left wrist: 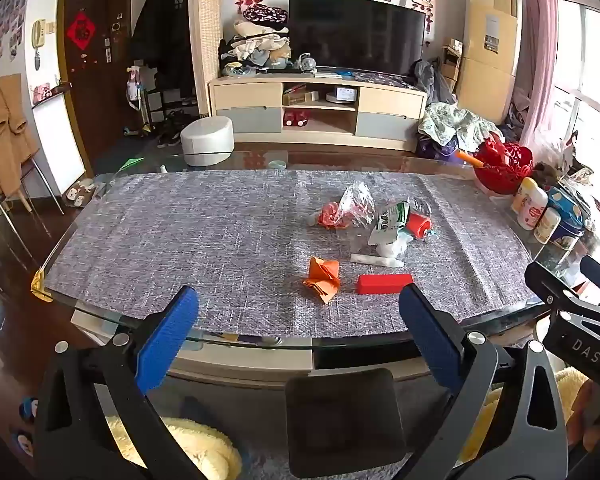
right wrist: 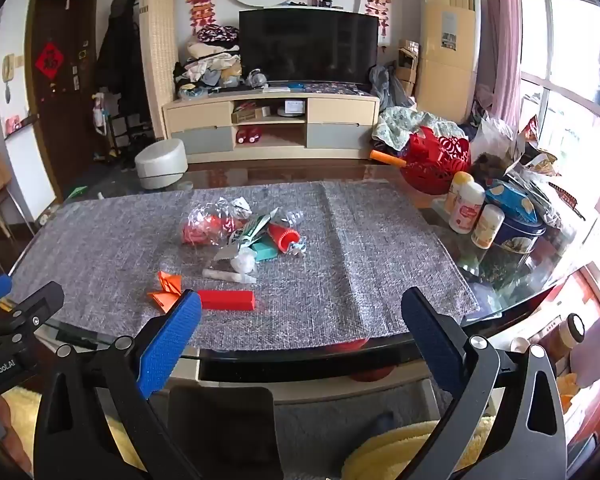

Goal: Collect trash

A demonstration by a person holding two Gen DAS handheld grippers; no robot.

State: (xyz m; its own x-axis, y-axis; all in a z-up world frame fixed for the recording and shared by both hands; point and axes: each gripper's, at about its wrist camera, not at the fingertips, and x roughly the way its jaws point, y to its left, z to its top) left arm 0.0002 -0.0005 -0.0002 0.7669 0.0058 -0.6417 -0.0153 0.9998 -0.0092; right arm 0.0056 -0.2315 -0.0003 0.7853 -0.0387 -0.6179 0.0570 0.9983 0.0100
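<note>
Living room, glass worktop [left wrist: 100, 312] with grey mat [left wrist: 180, 232] | trash pile [left wrist: 380, 220] mid-mat, red box [left wrist: 384, 283] and orange paper [left wrist: 323, 278] nearer | bottles [right wrist: 466, 208], red basket [right wrist: 440, 164] at right edge | left claw [left wrist: 298, 320] and right claw [right wrist: 300, 322] spread wide, holding nothing

Three white bottles [right wrist: 466, 208], one red block [right wrist: 226, 299], one orange paper [right wrist: 166, 286], one red basket [right wrist: 440, 160].
</note>
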